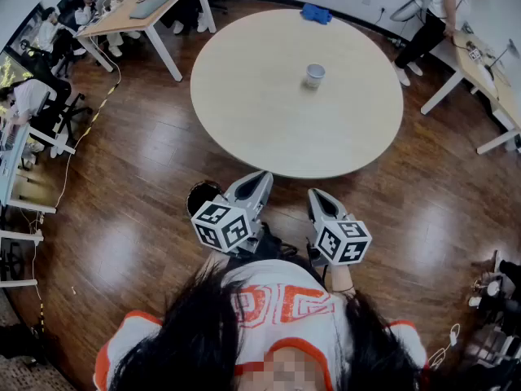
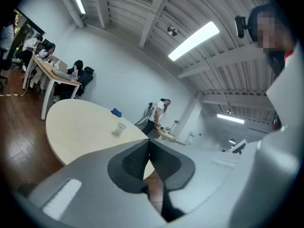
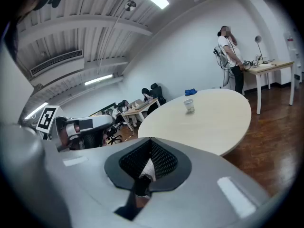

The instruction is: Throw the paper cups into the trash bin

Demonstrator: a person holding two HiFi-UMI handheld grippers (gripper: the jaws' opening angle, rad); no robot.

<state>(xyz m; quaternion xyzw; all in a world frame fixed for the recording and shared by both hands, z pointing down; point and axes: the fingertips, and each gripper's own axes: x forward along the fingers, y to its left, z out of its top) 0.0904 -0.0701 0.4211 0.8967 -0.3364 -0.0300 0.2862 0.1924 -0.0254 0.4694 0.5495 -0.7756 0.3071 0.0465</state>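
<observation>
One white paper cup point(image 1: 315, 74) stands upright (open end up) near the middle of the round table point(image 1: 260, 112). The dark round trash bin point(image 1: 201, 195) sits below the table's near-left edge.

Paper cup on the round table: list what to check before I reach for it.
1. Paper cup upright on the round table: ok.
2. Left gripper open to grasp: not ok, jaws together, empty.
3. Right gripper open: not ok, jaws together, empty.
4. A gripper at the cup: not ok, both back by the table's near edge.
5. Trash bin located: ok, on the floor beside the left gripper.
6. Room in the bin: cannot tell.
</observation>
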